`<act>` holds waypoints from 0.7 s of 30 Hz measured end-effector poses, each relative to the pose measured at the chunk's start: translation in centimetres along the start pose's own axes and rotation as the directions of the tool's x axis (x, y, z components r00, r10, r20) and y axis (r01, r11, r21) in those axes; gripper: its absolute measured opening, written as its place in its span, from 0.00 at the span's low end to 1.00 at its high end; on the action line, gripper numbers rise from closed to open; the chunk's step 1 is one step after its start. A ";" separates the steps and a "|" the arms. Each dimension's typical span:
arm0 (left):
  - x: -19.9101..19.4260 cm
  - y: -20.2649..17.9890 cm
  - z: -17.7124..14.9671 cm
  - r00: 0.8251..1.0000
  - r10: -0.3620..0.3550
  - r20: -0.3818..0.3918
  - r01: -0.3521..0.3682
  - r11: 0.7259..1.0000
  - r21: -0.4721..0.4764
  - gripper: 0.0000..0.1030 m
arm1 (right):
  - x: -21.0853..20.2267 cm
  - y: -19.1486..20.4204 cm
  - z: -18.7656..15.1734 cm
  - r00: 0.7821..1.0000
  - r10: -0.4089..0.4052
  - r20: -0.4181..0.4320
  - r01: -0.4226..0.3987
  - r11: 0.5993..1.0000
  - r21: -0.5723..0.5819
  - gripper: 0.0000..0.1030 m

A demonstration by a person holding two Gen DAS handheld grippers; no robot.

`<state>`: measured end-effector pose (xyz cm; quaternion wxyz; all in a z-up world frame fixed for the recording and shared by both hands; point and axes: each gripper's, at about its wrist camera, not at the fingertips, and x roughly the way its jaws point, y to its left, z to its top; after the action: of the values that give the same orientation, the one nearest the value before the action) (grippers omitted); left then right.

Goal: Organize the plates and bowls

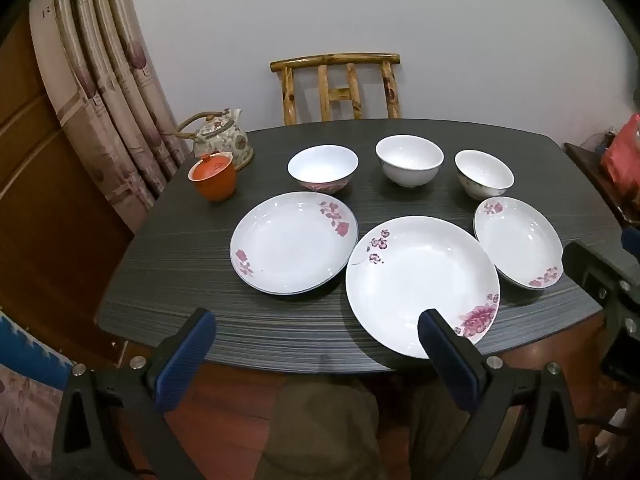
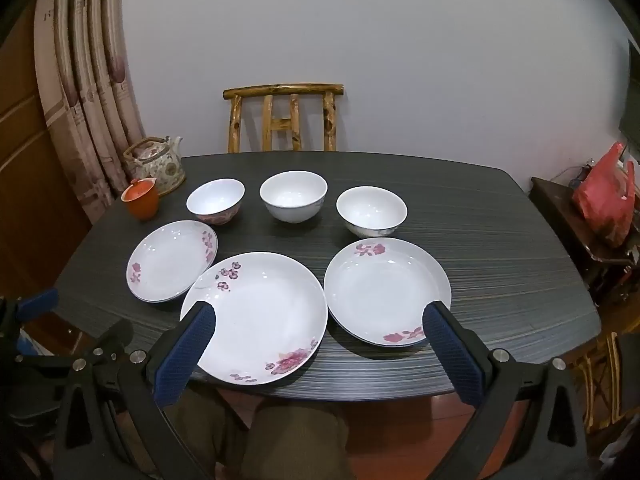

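Observation:
Three white flowered plates lie in a row on the dark table (image 1: pixel 180 264): a left plate (image 1: pixel 294 248) (image 2: pixel 172 260), a large middle plate (image 1: pixel 422 284) (image 2: pixel 256 316) and a deeper right plate (image 1: pixel 518 242) (image 2: pixel 386 290). Behind them stand three bowls: a pink-patterned one (image 1: pixel 323 168) (image 2: pixel 215 200), a white middle one (image 1: pixel 409 160) (image 2: pixel 293 195) and a right one (image 1: pixel 484 174) (image 2: pixel 371 210). My left gripper (image 1: pixel 316 320) is open and empty at the table's front edge. My right gripper (image 2: pixel 318 314) is open and empty above the front edge, over the middle and right plates.
An orange lidded cup (image 1: pixel 213 178) (image 2: pixel 141 198) and a patterned teapot (image 1: pixel 224 138) (image 2: pixel 156 162) stand at the table's back left. A wooden chair (image 1: pixel 340 86) (image 2: pixel 282 116) is behind the table. A curtain hangs at left. A red bag (image 2: pixel 604 200) sits on a side shelf.

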<state>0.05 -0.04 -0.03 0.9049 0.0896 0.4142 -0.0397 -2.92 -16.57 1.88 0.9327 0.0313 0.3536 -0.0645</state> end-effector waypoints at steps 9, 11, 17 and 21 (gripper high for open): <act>0.4 0.1 -0.3 1.000 -0.013 -0.007 0.013 1.000 -0.001 1.00 | 0.2 0.2 0.0 1.000 0.000 -0.006 0.000 1.000 -0.008 1.00; 0.7 0.2 -0.3 1.000 -0.008 -0.015 0.008 1.000 -0.009 1.00 | 0.4 0.3 0.0 1.000 -0.001 -0.007 0.001 1.000 -0.011 1.00; 0.9 0.6 -0.3 0.999 0.024 -0.041 -0.025 0.999 -0.029 1.00 | 0.6 0.2 0.1 1.000 0.001 -0.016 -0.001 1.000 -0.008 1.00; 1.2 0.8 -0.3 0.998 0.007 -0.060 -0.009 0.999 -0.040 1.00 | 0.3 0.3 0.0 1.000 0.001 -0.016 -0.001 1.000 -0.007 1.00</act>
<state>0.74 0.85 -1.03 0.8937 0.0742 0.4417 -0.0251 -2.67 -16.34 1.73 0.9299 0.0287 0.3614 -0.0624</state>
